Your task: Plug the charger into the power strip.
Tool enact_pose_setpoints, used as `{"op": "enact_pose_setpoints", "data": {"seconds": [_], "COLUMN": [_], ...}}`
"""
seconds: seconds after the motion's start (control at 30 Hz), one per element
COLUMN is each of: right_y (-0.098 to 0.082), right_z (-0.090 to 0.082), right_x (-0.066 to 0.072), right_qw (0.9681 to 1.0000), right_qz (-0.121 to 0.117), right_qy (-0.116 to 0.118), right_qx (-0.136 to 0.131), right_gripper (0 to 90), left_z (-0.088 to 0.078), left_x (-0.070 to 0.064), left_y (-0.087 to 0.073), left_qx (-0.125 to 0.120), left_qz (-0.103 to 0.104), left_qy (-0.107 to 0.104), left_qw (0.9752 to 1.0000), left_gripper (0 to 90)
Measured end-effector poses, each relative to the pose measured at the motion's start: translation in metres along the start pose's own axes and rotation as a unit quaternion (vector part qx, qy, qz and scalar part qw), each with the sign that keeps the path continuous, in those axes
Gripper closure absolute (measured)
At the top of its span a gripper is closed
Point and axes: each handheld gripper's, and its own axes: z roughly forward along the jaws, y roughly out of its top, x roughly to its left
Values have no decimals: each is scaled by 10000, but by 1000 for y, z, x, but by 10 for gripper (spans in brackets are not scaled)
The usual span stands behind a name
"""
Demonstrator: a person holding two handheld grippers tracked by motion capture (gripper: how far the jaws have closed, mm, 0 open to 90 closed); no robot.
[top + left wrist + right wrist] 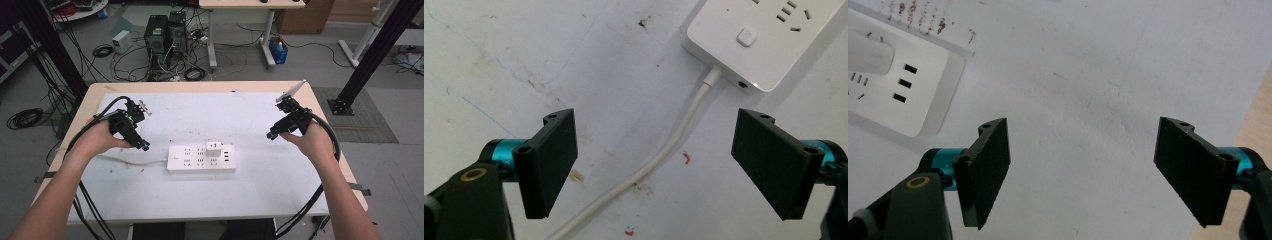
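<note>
left gripper [654, 165] released, over white cable [674, 145]; power strip [764, 40] ahead. right gripper [1083, 170] released, strip beyond its left jaw.

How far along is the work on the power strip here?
Done: a white adapter sits plugged into the power strip. In hand: nothing; the left gripper and right gripper hang open beside the strip. Left: any grasp on adapter or strip.
</note>
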Motion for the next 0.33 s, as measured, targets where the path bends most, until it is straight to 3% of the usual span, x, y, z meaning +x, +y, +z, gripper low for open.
{"op": "enact_pose_setpoints", "data": {"seconds": [0.1,0.33], "right_y": [0,-2], "right_z": [-1,-5], "right_x": [-1,-3], "right_qw": [10000,9999], "right_qz": [33,100], "right_qy": [-12,-8], "right_qx": [-11,-59], "right_gripper": [221,221], "left_z": [1,-1], "left_x": [-1,1], "left_y": [0,0], "left_qx": [-107,-32], "left_qz": [-91,12], "left_qy": [4,-20], "left_qw": [9999,10000], "left_gripper": [187,187]}}
